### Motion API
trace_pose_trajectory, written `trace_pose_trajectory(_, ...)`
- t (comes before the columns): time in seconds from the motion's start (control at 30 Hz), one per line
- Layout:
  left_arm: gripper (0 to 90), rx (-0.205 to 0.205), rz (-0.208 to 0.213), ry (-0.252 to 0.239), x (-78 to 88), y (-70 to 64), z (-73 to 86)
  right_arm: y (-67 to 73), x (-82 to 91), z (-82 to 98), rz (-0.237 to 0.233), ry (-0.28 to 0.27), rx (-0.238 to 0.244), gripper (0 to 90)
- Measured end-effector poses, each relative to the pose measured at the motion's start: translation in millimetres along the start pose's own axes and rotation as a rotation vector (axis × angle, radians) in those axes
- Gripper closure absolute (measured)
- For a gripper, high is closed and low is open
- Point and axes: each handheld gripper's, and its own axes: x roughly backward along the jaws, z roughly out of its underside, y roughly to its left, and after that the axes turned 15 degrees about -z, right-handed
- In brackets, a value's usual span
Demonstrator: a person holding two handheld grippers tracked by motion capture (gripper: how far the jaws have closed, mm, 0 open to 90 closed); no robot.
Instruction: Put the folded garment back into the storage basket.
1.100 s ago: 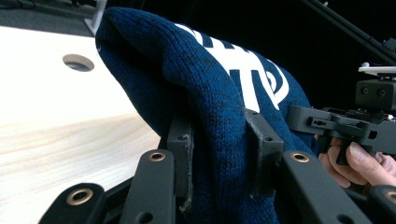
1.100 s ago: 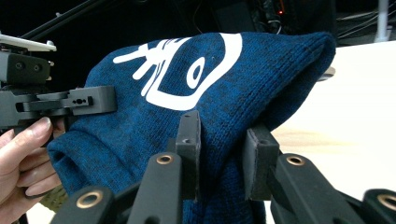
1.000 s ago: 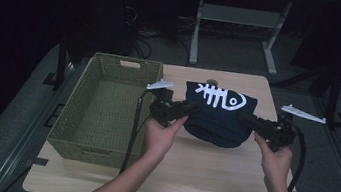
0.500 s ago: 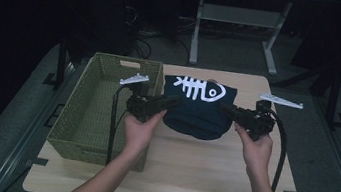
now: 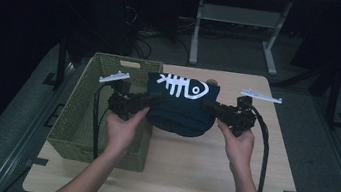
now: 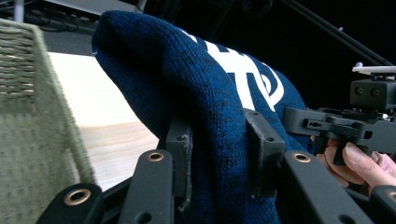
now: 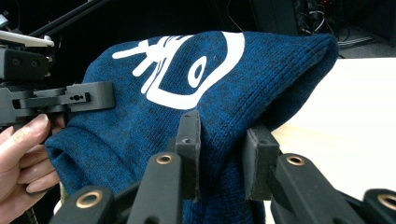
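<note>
Two grippers, left gripper (image 5: 155,100), right gripper (image 5: 207,106), folded navy sweater (image 5: 179,108) clamped between them

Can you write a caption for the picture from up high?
Two hand-held grippers, left gripper and right gripper, lift a folded dark-blue knitted fishbone-print garment beside a green woven basket.

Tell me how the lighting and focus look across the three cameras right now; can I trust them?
High view: dim, the room around the table nearly black, though the white fish print on the sweater reads clearly. Left gripper view: the knit is sharp, the basket up close is soft, the tabletop washed out. Right gripper view: knit crisp, bright tabletop at right overexposed, background dark.
</note>
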Motion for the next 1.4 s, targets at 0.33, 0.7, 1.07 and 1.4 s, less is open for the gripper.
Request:
trace_pose_trajectory(0.33, 66.3, 0.013, -0.034, -0.012, 19.0, 20.8, -7.7, 9.6, -29.9, -5.8, -0.024, 0.029, 0.008, 71.0)
trace_pose_trajectory(0.7, 66.2, 0.013, -0.07, -0.011, 36.0, 41.0, -11.7, 18.3, -58.6, -9.8, -0.038, 0.056, 0.004, 71.0)
trace_pose_trajectory(1.07, 66.4, 0.036, -0.107, -0.01, 48.3, 66.8, -5.6, 23.0, -90.8, -8.3, -0.054, 0.102, 0.007, 70.9)
trace_pose_trajectory(1.4, 66.3, 0.039, -0.144, -0.011, 62.3, 85.8, -5.2, 26.8, -117.4, -4.6, -0.076, 0.124, 0.009, 71.0)
